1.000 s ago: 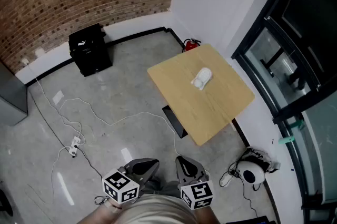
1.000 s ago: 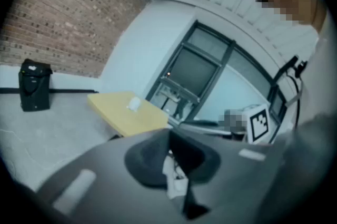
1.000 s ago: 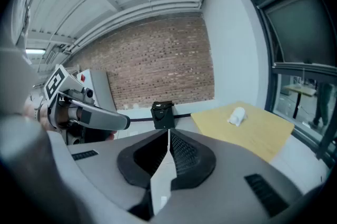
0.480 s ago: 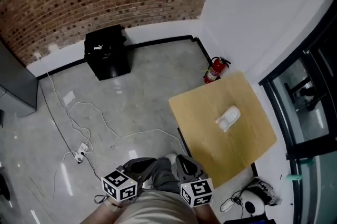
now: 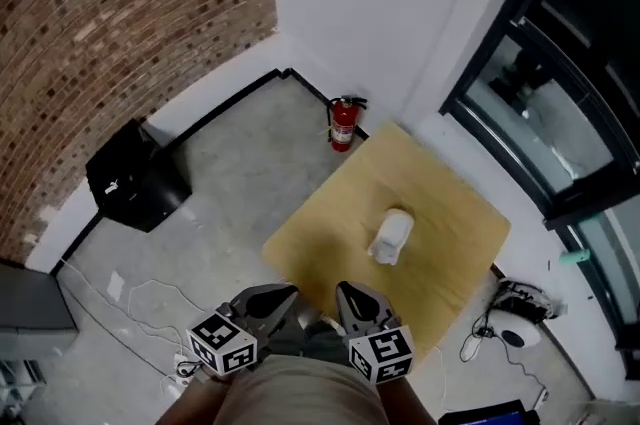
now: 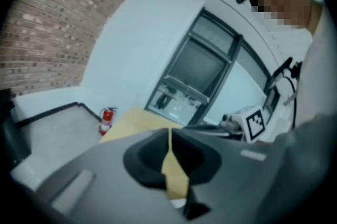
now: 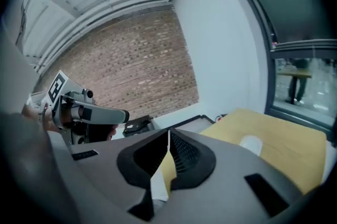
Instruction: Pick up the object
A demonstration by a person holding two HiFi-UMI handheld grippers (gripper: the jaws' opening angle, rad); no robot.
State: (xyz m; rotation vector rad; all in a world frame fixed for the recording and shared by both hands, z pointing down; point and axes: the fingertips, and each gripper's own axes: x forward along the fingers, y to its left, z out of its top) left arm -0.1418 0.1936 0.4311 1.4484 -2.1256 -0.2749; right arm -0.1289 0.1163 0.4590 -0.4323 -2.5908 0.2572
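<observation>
My left tongs (image 5: 268, 299) and right tongs (image 5: 357, 299) are both squeezed shut, holding nothing. The white object (image 5: 391, 237) lies in the middle of the bench (image 5: 318, 235), well ahead. I should reach closer, open one wide, then lower slowly.

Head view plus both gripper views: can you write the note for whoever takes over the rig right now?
Left gripper: jaws together, nothing between them, held low and close to the body.
Right gripper: jaws together, empty, beside the left one.
Object: the white object lies near the middle of the wooden table, ahead of both grippers and touched by neither.
Done: nothing picked up yet.
Left: open a gripper, reach out over the table to the white object, close on it and lift it.
</observation>
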